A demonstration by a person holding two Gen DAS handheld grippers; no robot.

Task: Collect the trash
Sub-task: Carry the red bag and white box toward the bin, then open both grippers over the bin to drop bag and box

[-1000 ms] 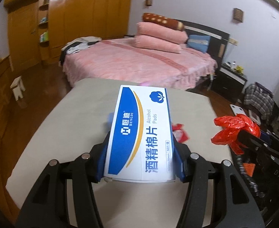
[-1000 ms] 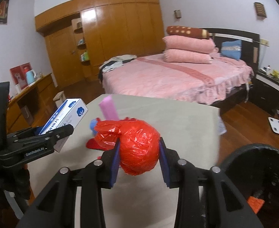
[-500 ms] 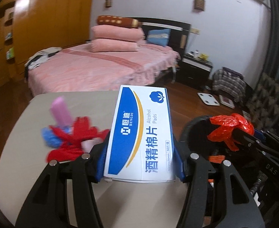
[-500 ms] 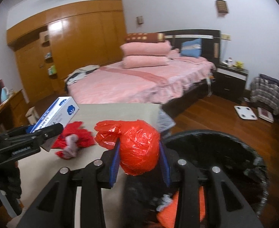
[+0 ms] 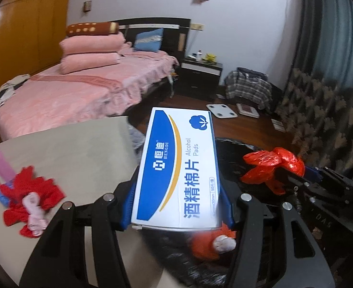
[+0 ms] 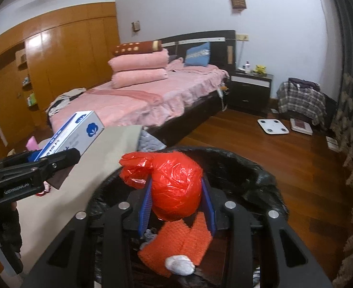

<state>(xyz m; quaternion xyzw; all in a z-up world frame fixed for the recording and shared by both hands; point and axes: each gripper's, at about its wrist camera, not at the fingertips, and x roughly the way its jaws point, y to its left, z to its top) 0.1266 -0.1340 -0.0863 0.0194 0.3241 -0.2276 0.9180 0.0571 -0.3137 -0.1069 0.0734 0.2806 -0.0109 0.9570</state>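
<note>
1. The left gripper [image 5: 177, 206] is clamped on a white-and-blue box of alcohol pads [image 5: 179, 168], its blue pads pressing the 2 long sides; the box points forward, its far end raised above the near edge of the black-lined trash bin [image 5: 234, 148].
2. The right gripper [image 6: 177, 206] is clamped on a knotted red plastic bag [image 6: 176, 187], a round bundle squeezed between the 2 blue pads, with its loose tail sticking out to the left.
3. That bag hangs over the open mouth of the bin [image 6: 255, 168]; inside the bin, below the bag, lie an orange mesh piece [image 6: 186, 240] and a small whitish wad [image 6: 179, 264].
4. In the right wrist view the left gripper [image 6: 63, 156] stands to the left with the box [image 6: 80, 132] over the edge of the beige table [image 6: 63, 206].
5. Left on the table: a crumpled red scrap [image 5: 30, 196] with a pale pink piece [image 5: 33, 213] on it, a blue bit [image 5: 0, 196] beside it and a pink block [image 5: 2, 168] just behind.
6. Beyond the table stands a pink bed [image 5: 68, 93] with stacked pillows [image 5: 92, 52]; a white scale [image 6: 272, 126] lies on the wooden floor.
</note>
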